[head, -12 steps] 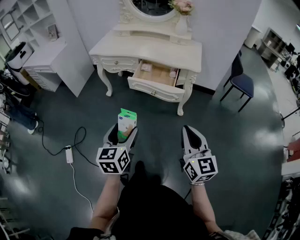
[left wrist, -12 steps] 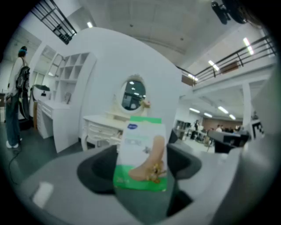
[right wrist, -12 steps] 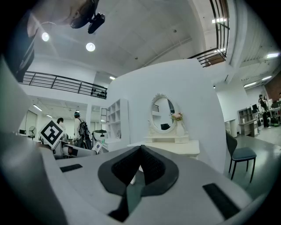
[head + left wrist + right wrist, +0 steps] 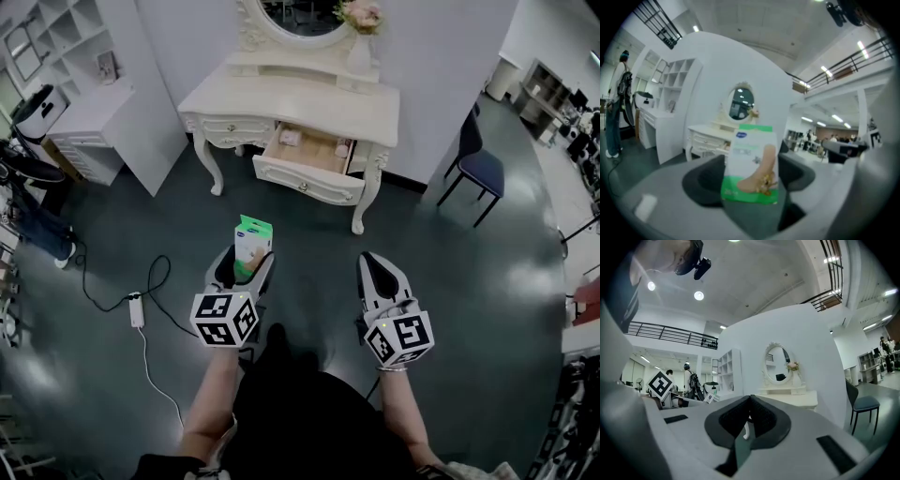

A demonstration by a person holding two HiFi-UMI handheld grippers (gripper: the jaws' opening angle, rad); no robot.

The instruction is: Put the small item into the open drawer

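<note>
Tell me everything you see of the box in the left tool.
The small box is white cardboard by its look, with green bands top and bottom, a blue oval logo and a picture of a foot. It stands upright, clamped between the jaws of the left tool, off the floor, short of the open drawer.

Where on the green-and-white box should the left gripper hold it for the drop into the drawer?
The present hold looks right: the left gripper clamps the box low down, one jaw on each narrow side. Those flat, parallel sides suit its jaws, and the box stands upright, so it can probably go into the open drawer from above.
</note>
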